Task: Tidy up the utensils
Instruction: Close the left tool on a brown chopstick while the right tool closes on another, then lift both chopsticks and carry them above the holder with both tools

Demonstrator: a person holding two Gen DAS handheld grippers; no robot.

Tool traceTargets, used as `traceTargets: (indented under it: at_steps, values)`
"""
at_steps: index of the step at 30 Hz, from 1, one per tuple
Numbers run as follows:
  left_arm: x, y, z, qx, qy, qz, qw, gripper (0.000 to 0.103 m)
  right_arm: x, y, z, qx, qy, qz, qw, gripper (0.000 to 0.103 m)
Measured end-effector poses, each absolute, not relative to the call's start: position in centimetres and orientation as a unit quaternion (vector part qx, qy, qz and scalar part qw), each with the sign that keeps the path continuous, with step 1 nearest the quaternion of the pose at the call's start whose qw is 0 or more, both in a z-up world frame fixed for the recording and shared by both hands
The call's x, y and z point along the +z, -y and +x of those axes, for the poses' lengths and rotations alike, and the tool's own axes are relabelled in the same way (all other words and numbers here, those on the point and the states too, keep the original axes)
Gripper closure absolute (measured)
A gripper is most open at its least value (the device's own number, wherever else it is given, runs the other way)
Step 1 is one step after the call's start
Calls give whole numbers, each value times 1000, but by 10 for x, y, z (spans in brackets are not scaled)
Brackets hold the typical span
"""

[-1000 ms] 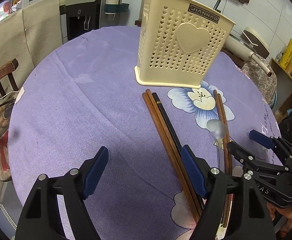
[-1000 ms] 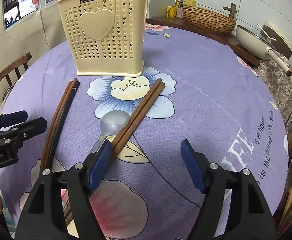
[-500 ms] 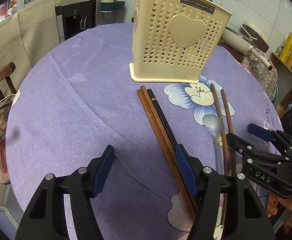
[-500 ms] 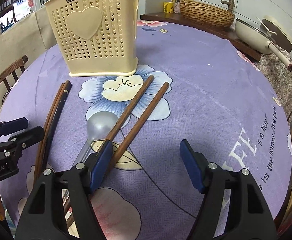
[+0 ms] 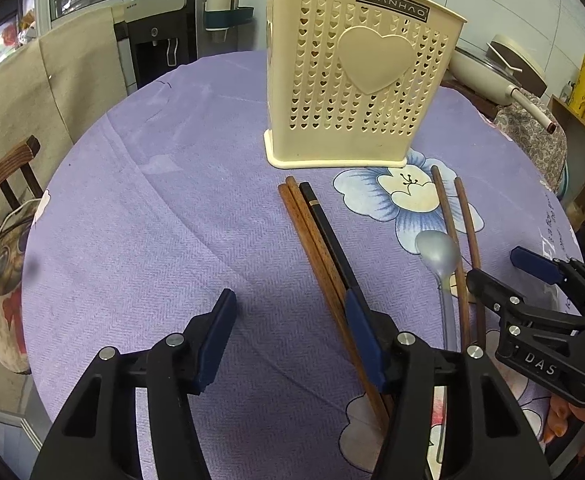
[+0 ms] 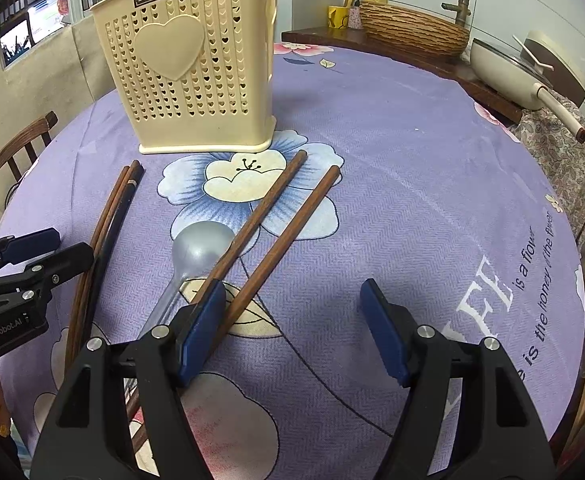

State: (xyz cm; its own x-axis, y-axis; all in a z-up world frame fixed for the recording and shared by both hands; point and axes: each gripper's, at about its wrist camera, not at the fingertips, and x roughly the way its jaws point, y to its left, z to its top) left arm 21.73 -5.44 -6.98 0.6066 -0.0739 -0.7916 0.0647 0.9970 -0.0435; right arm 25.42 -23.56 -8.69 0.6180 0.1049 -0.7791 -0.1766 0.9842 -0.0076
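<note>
Five slim chopsticks (image 5: 316, 240) flank a glossy spoon (image 5: 438, 250).

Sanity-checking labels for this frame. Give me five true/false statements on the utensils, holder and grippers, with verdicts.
1. The cream holder stands upright on the purple tablecloth. True.
2. The silver spoon is already inside the holder. False: it lies on the cloth, its bowl beside the pair of brown chopsticks.
3. The left gripper is clamped on the bundle of chopsticks. False: its jaws have just been closing but nothing is between them; the bundle lies under the right-hand finger in that view.
4. The right gripper is open and holds nothing. True.
5. All the chopsticks on the cloth are brown. False: one in the bundle is black.
</note>
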Motion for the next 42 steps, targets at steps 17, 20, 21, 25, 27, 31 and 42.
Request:
traceTargets:
  at_steps: [17,20,21,25,27,31,42]
  values:
    - [-70,51,246,-24,-460,11,887,61,-83,238,291,71,-442,-30,894,52]
    - [-71,54,252,-25,-459,14,888,66,-83,236,304,67,-439,-22,896,60]
    - [-71,55,253,-24,-458,19,889,69,-83,235,307,65,-439,-19,896,61]
    - [-70,61,259,-32,-459,28,887,81,-81,230,321,62,-443,-15,894,74]
    - [-70,62,261,-38,-461,30,886,91,-81,228,327,61,-446,-15,893,80]
    - [-70,63,264,-48,-461,35,886,91,-80,221,334,70,-449,-27,891,86]
    - [-70,63,269,-56,-464,33,884,94,-80,219,337,73,-450,-19,890,89]
